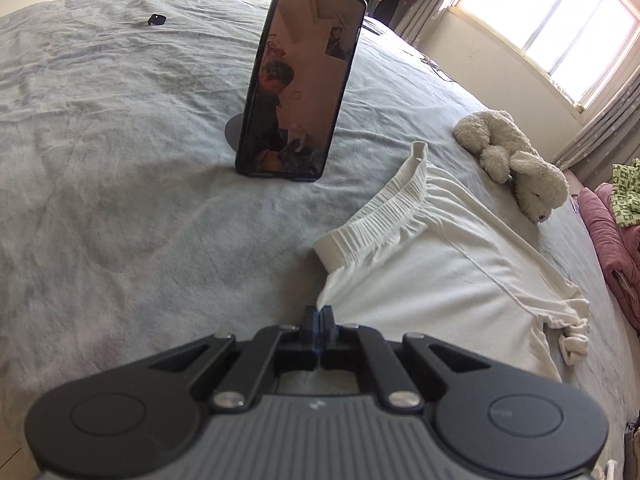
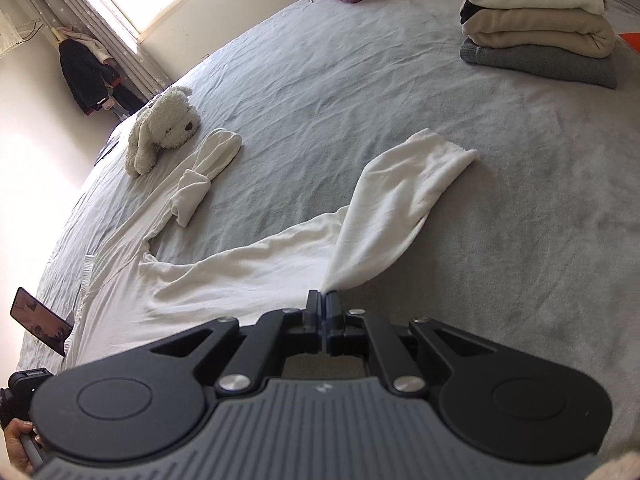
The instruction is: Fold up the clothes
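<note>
The left gripper has its jaws pressed together on a pinch of the white trousers at the side just below the ribbed waistband, and the right gripper is likewise closed tight on one trouser leg, whose cloth rises in a taut peak from the bed to the fingertips. The trousers lie spread across the grey sheet near the bed's near edge, the gripped leg doubling back so its hem points toward the far side, the other leg ending in a knotted, twisted cuff. Beyond the waistband a phone stands upright on a stand. A white plush dog lies just past the knotted cuff, toward the window side. Well apart, at the far corner, sits a stack of folded clothes
</note>
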